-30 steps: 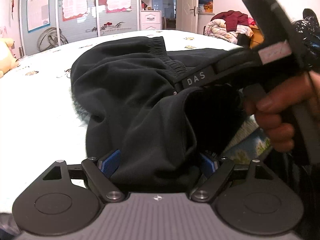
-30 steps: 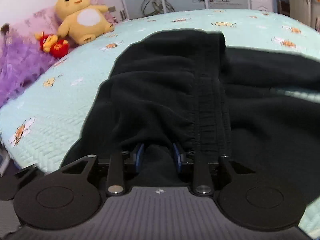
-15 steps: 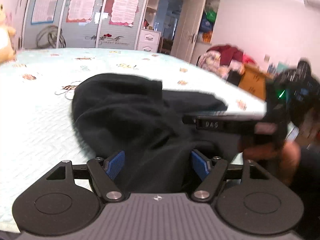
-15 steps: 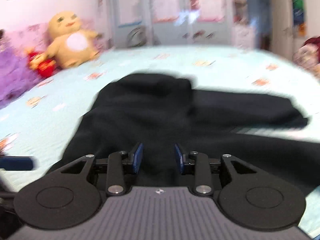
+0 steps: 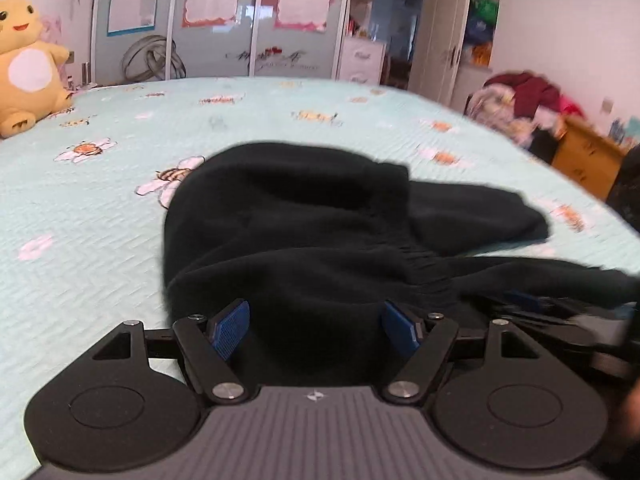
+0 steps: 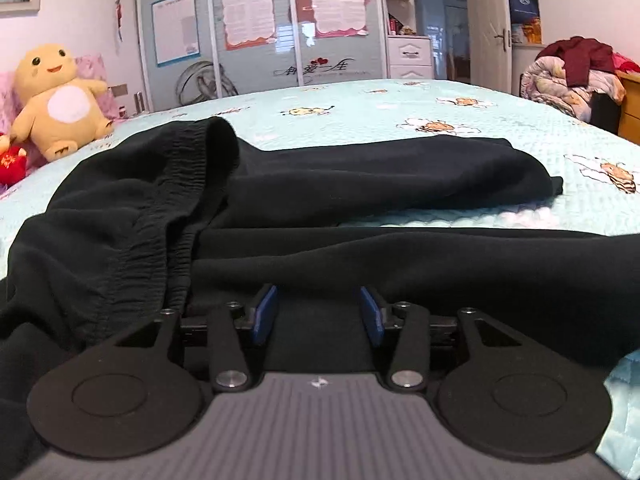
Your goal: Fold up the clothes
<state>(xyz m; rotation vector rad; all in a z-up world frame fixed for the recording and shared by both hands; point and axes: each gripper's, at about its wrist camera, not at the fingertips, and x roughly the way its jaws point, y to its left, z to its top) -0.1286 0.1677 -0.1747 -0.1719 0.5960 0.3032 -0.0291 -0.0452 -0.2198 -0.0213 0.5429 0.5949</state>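
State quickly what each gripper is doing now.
Left gripper: open, black trousers between its pads.
Right gripper: just opening, trousers between its pads.

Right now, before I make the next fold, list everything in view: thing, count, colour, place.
trousers: one, black, spread across the bed, waistband bunched at left
bed cover: one, pale green with bee print, under the trousers
plush toy: one, yellow, far left on the bed
red toy: one, left edge beside the plush
clothes pile: one, mixed colours with dark red on top, far right
wardrobe doors: grey, papers stuck on, back wall
left hand-held gripper: black, blue pads, jaws apart over black cloth
right hand-held gripper: black, blue pads, jaws just opening, cloth between
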